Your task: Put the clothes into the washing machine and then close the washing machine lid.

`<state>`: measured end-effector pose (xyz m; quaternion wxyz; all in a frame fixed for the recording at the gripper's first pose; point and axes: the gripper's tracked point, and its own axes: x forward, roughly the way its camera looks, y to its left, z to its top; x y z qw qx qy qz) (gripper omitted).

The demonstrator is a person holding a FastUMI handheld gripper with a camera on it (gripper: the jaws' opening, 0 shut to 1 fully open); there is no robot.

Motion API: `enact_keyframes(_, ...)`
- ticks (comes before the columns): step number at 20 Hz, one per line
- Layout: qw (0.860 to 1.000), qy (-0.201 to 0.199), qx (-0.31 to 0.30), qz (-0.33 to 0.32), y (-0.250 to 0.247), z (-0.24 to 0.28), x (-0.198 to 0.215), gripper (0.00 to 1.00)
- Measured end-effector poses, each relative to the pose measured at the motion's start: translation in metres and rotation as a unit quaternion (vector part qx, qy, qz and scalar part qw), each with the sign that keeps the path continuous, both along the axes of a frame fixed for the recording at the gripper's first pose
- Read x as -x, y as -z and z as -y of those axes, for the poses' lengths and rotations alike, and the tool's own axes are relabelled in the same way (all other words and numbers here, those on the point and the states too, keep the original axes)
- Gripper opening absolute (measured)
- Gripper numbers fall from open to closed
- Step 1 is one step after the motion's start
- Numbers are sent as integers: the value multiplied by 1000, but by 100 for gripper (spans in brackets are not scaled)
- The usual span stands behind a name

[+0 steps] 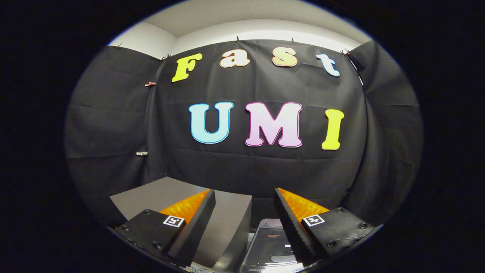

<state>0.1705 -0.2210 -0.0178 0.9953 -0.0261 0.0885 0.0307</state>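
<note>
My gripper (244, 191) is open, and nothing is held between its fingers. It is raised and faces the black cloth wall (257, 167). Low between the fingers, close below them, lies a glossy dark panel with rounded corners (265, 242); it looks like the washing machine's lid, but I cannot tell whether it is up or down. A grey flat-topped block (227, 212) with a dark side face stands just left of that panel, partly behind the left finger (197, 223).
The black cloth wall closes the booth ahead and on both sides, a short way beyond the grey block. Small clips (142, 153) hold the cloth at its left seam.
</note>
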Motion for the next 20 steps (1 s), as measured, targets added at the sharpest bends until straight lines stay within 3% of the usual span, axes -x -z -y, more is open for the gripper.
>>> enact_keyframes(20, 1000, -4, -11, -1, -3, 0, -7, 98)
